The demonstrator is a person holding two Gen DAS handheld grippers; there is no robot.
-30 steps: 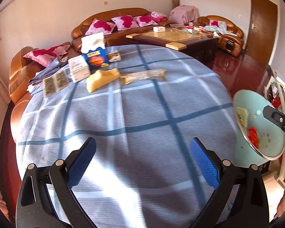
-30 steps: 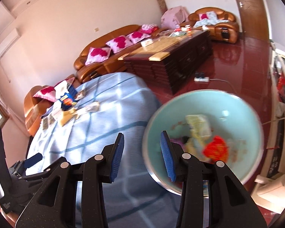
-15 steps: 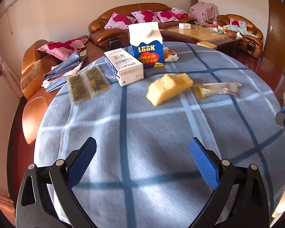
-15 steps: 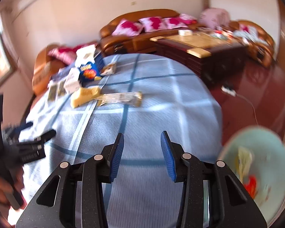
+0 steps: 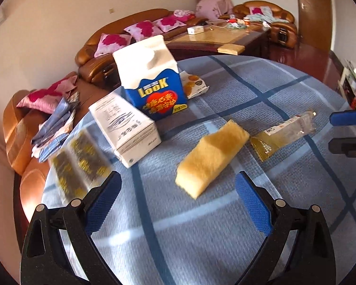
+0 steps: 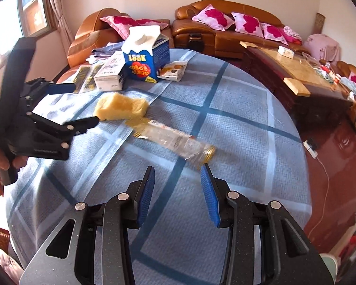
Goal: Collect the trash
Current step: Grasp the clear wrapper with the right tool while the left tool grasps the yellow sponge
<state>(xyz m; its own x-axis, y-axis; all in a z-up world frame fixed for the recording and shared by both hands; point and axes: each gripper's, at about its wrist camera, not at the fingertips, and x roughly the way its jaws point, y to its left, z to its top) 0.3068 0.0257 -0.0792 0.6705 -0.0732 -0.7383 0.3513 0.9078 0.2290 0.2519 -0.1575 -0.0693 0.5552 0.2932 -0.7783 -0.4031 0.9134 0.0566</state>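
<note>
Round table (image 6: pixel 225 123), blue check cloth: trash bunched at far side, so you reach across. LOOK carton (image 5: pixel 152 80) upright, white box (image 5: pixel 124 128) beside it. Yellow sponge-like block (image 5: pixel 211 156), blurred, maybe bread, ahead of left gripper (image 5: pixel 178 194): jaws wide, just narrowing slightly, nothing between. Clear wrapper (image 6: pixel 175 140) ahead of right gripper (image 6: pixel 178 192): tilted down, half-spread, empty.

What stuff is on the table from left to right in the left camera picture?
Yellow-printed packet → white box → blue Look carton → yellow sponge → clear wrapper.
</note>
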